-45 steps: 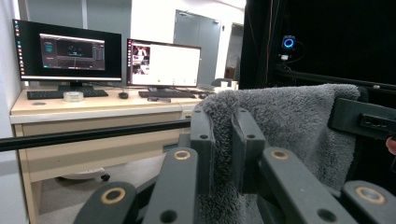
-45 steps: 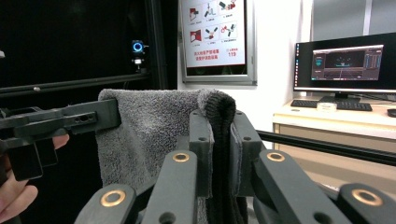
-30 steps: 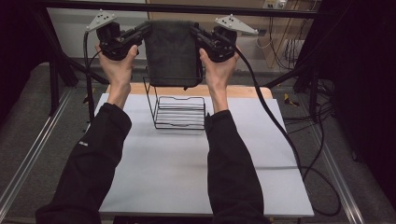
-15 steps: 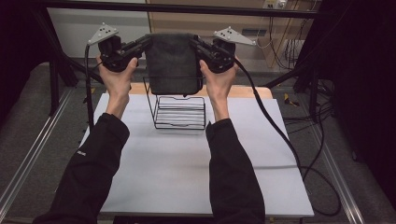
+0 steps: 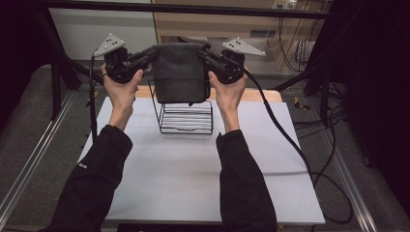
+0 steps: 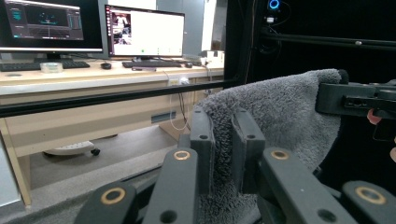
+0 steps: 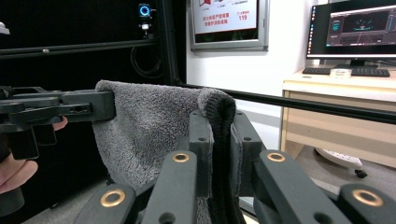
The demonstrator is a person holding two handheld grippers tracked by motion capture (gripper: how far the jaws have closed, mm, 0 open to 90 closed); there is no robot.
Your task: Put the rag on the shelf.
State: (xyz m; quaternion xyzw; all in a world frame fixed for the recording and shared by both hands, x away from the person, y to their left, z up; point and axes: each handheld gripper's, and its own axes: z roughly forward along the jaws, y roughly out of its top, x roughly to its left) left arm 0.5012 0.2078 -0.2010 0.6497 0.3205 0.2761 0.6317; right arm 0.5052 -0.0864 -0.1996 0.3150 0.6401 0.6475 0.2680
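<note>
My left gripper (image 5: 147, 54) and right gripper (image 5: 209, 54) each pinch a top corner of a dark grey, fluffy terry towel (image 5: 178, 72), jaws clamped narrow on the cloth and holding it stretched between them. The towel hangs in the air above a black wire rack (image 5: 186, 117) that stands at the far end of the white table (image 5: 193, 179). The risk from here, as I judge it: the hanging hem could snag on the rack's upright wires and bunch or tip the light frame, or one corner could slip free if the two sides come down unevenly.
</note>
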